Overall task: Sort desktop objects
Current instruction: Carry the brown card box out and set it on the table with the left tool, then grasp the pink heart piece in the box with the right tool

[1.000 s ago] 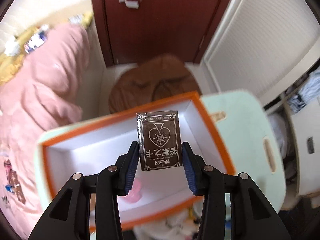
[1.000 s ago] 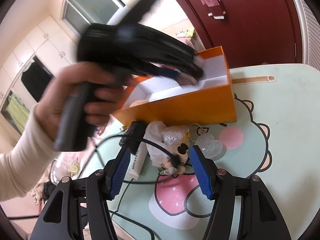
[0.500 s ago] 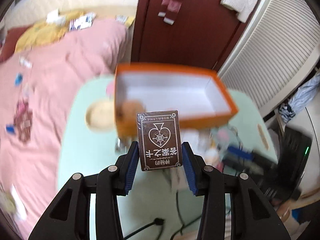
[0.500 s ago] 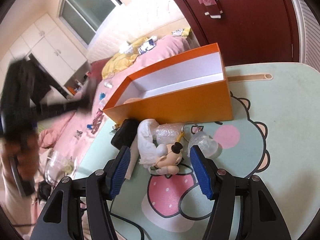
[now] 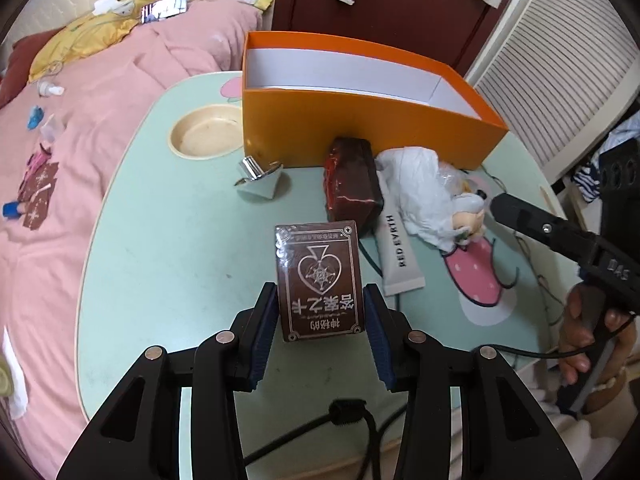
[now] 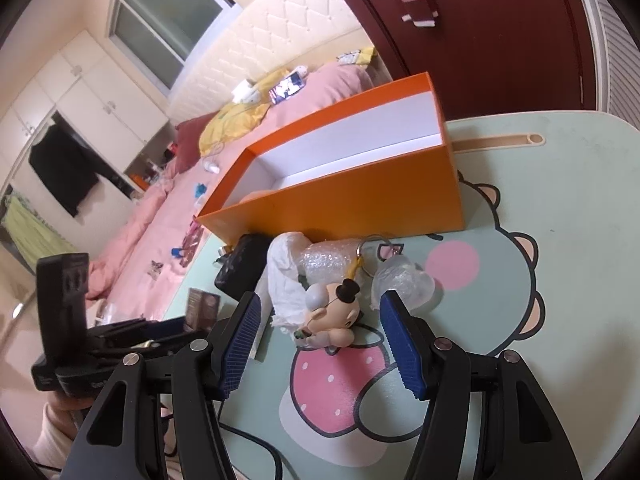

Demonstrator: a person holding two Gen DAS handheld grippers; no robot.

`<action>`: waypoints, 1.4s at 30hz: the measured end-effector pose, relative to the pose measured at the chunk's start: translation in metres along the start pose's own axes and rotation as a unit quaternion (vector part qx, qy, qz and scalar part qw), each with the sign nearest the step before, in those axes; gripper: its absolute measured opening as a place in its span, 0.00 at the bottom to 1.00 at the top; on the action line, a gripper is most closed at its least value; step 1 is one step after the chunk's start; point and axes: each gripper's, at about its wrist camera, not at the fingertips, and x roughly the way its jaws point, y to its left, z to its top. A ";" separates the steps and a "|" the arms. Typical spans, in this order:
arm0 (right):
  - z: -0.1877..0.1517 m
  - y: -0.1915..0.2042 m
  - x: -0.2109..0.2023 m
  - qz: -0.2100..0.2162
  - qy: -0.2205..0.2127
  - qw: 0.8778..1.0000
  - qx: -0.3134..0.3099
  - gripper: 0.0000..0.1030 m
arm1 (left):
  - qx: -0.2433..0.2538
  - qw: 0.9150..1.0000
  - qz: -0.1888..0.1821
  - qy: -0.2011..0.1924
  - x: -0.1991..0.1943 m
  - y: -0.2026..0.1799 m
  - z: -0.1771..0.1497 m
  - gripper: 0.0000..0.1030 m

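Note:
My left gripper [image 5: 321,300] is shut on a brown card-deck box [image 5: 318,264] and holds it upright above the mint-green table [image 5: 160,260], on the near side. The open orange box [image 5: 360,128] with a white inside stands at the table's far side. In the right wrist view my right gripper [image 6: 320,320] stands open over a Mickey Mouse figure [image 6: 332,314], which lies on the table between the fingers with neither pad touching it. The left gripper with the card box [image 6: 204,308] shows low at the left there.
In front of the orange box [image 6: 360,204] lie a dark wallet-like case [image 5: 352,188], a white tube [image 5: 398,256], a white plastic bag [image 5: 416,188], bubble wrap [image 6: 328,258] and a silver clip [image 5: 258,180]. A round beige recess [image 5: 206,136] sits far left. Cables cross the near edge. A pink bed borders the left.
My left gripper has drawn back from above the orange box and come lower over the near side of the table, still holding the card box. The right gripper has stayed put.

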 end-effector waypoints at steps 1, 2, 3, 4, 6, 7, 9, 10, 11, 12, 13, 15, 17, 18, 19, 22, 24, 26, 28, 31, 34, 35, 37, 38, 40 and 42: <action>0.001 0.001 0.001 0.000 0.001 1.000 -0.002 0.60 | 0.000 1.000 0.005 -0.005 0.001 0.000 0.001 0.43; 0.001 0.002 0.001 0.000 0.001 1.000 -0.003 0.60 | -0.004 1.000 0.006 -0.005 0.002 0.001 0.003 0.43; 0.002 0.004 0.002 0.000 0.002 1.000 -0.005 0.60 | -0.009 1.000 0.007 -0.005 0.004 0.003 0.004 0.43; 0.002 0.005 0.002 -0.002 0.004 1.000 -0.007 0.60 | -0.013 1.000 0.007 -0.006 0.005 0.004 0.004 0.44; 0.002 0.008 0.002 -0.008 0.006 1.000 -0.011 0.60 | -0.019 1.000 0.005 -0.008 0.007 0.006 0.008 0.51; 0.002 0.009 0.002 -0.009 0.006 1.000 -0.012 0.60 | -0.019 1.000 0.007 -0.011 0.007 0.006 0.009 0.58; 0.003 0.011 0.000 -0.010 0.008 1.000 -0.016 0.60 | -0.018 1.000 0.009 -0.021 0.005 0.006 0.011 0.60; 0.004 0.013 -0.001 -0.012 0.009 1.000 -0.019 0.60 | -0.018 0.999 0.009 -0.025 0.005 0.007 0.013 0.60; 0.005 0.014 -0.001 -0.013 0.010 1.000 -0.021 0.60 | -0.017 0.999 0.008 -0.030 0.003 0.008 0.015 0.60; 0.007 0.015 -0.001 -0.014 0.012 1.000 -0.024 0.60 | -0.018 0.999 0.006 -0.033 0.002 0.009 0.016 0.60; 0.009 0.017 -0.002 -0.015 0.014 0.999 -0.028 0.60 | -0.019 0.999 0.001 -0.036 0.000 0.010 0.017 0.60; 0.015 0.021 -0.002 -0.014 0.020 0.999 -0.035 0.60 | -0.023 0.999 -0.017 -0.045 -0.003 0.016 0.020 0.60; 0.025 0.027 -0.003 -0.006 0.028 0.999 -0.043 0.60 | -0.027 0.998 -0.033 -0.055 -0.007 0.022 0.023 0.60; 0.030 0.030 -0.004 -0.003 0.032 0.998 -0.047 0.60 | -0.035 0.997 -0.037 -0.063 -0.010 0.027 0.023 0.60; 0.035 0.033 -0.004 -0.002 0.036 0.998 -0.052 0.60 | -0.044 0.996 -0.042 -0.072 -0.011 0.032 0.024 0.60; 0.057 0.045 -0.002 -0.015 0.051 0.996 -0.069 0.60 | -0.080 0.992 -0.048 -0.086 -0.011 0.049 0.024 0.68; 0.074 0.051 0.003 -0.024 0.068 0.995 -0.076 0.60 | -0.093 0.990 -0.047 -0.096 -0.009 0.057 0.022 0.69; 0.095 0.058 0.012 -0.040 0.091 0.992 -0.078 0.60 | -0.100 0.988 -0.046 -0.106 -0.008 0.062 0.018 0.69; 0.113 0.061 0.021 -0.046 0.110 0.990 -0.075 0.60 | -0.101 0.987 -0.043 -0.118 -0.007 0.065 0.015 0.69; 0.137 0.063 0.047 -0.060 0.165 0.983 -0.057 0.60 | -0.105 0.985 -0.045 -0.127 -0.008 0.067 0.014 0.69; 0.151 0.060 0.075 -0.067 0.221 0.972 -0.033 0.60 | -0.109 0.983 -0.040 -0.139 -0.010 0.069 0.014 0.69; 0.153 0.058 0.086 -0.069 0.242 0.967 -0.023 0.60 | -0.109 0.983 -0.034 -0.142 -0.010 0.068 0.015 0.69; 0.156 0.054 0.110 -0.070 0.285 0.956 -0.009 0.60 | -0.103 0.984 -0.028 -0.142 -0.010 0.069 0.014 0.69; 0.157 0.054 0.116 -0.072 0.299 0.951 -0.009 0.60 | -0.103 0.984 -0.027 -0.143 -0.011 0.069 0.014 0.69; 0.156 0.054 0.135 -0.084 0.332 0.940 -0.012 0.60 | -0.106 0.983 -0.034 -0.143 -0.011 0.070 0.013 0.69; 0.155 0.054 0.147 -0.095 0.354 0.930 -0.011 0.60 | -0.111 0.983 -0.040 -0.141 -0.010 0.071 0.013 0.69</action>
